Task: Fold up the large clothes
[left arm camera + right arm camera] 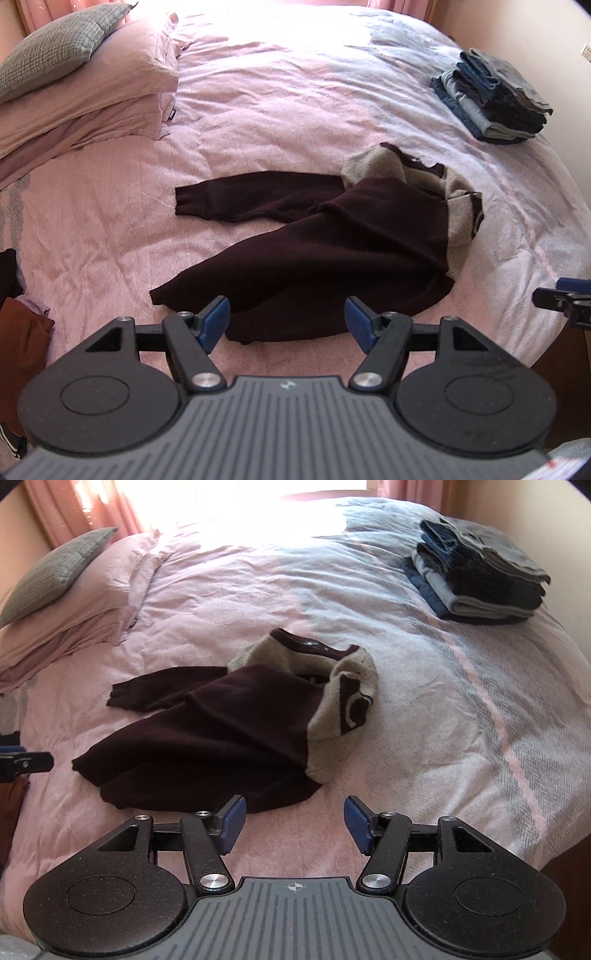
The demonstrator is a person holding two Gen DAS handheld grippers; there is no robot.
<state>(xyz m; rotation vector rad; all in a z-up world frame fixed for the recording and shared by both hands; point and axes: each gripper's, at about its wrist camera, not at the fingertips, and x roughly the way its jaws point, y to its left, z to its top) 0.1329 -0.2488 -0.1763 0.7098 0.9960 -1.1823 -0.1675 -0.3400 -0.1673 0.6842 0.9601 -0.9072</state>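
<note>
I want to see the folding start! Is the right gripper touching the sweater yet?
Apart. The right wrist view shows bare pink bedspread between the open right gripper and the sweater.

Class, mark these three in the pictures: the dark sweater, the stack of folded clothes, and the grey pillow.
dark sweater (332,236), left wrist view, on its maroon body.
stack of folded clothes (484,587), right wrist view, on its side.
grey pillow (55,55), left wrist view, on its face.

Home bedroom — bed, pillows.

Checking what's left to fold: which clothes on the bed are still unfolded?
The maroon sweater with the grey top, lying crumpled mid-bed, one sleeve stretched out. The stack of clothes near the far right edge is neatly folded.
</note>
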